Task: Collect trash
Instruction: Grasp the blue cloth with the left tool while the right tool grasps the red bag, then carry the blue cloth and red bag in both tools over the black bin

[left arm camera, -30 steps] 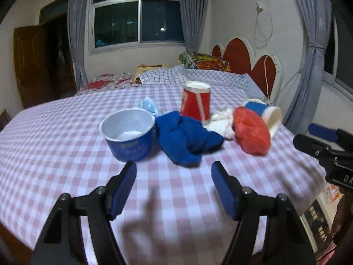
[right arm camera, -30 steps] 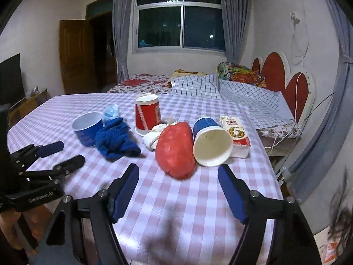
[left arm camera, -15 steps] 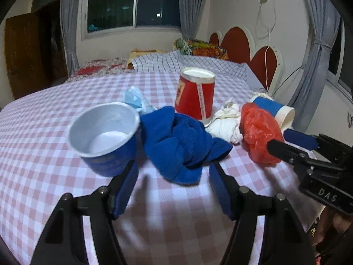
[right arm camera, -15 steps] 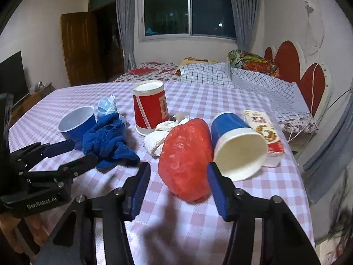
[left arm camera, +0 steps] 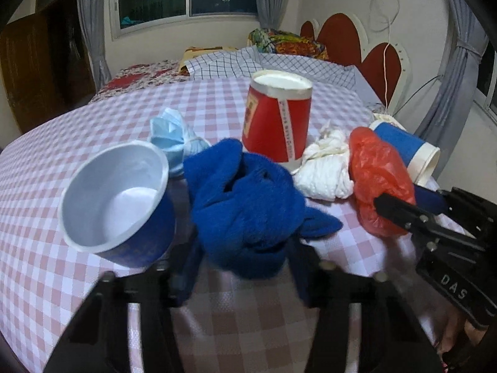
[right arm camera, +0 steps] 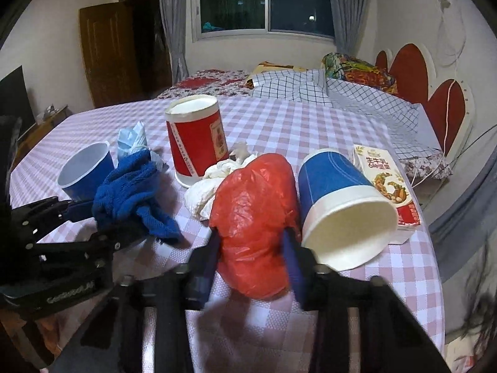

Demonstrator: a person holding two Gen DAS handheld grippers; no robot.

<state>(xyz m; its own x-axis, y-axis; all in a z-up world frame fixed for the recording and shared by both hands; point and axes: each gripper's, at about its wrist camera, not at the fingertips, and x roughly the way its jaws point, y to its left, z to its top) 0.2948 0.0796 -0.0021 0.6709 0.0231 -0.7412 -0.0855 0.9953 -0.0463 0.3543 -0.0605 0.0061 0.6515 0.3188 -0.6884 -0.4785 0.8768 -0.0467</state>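
- Litter lies clustered on the checked tablecloth (right arm camera: 310,130): an upright blue cup (left arm camera: 124,199), a blue cloth (left arm camera: 245,205), a light-blue face mask (left arm camera: 174,136), an inverted red cup (left arm camera: 279,118), a white wad (left arm camera: 326,171), a red plastic bag (right arm camera: 254,217), a tipped blue-and-white cup (right arm camera: 341,205) and a flat carton (right arm camera: 385,183).
- Left gripper (left arm camera: 242,267): jaws closing around the near end of the blue cloth; the cloth sits between the fingers, but firm pad contact cannot be confirmed because of blur.
- Right gripper (right arm camera: 251,264): jaws closing on the red plastic bag; both fingers flank it and appear to touch its sides.
- Step in hand, as judged: simultaneous pickup of two soft items, one per gripper.
- Next move calls for: complete both closures until the material bunches, then lift straight up. Keep the left fingers clear of the blue cup just beside the cloth, and the right fingers clear of the tipped cup beside the bag.
- No trash receptacle is visible in either view.
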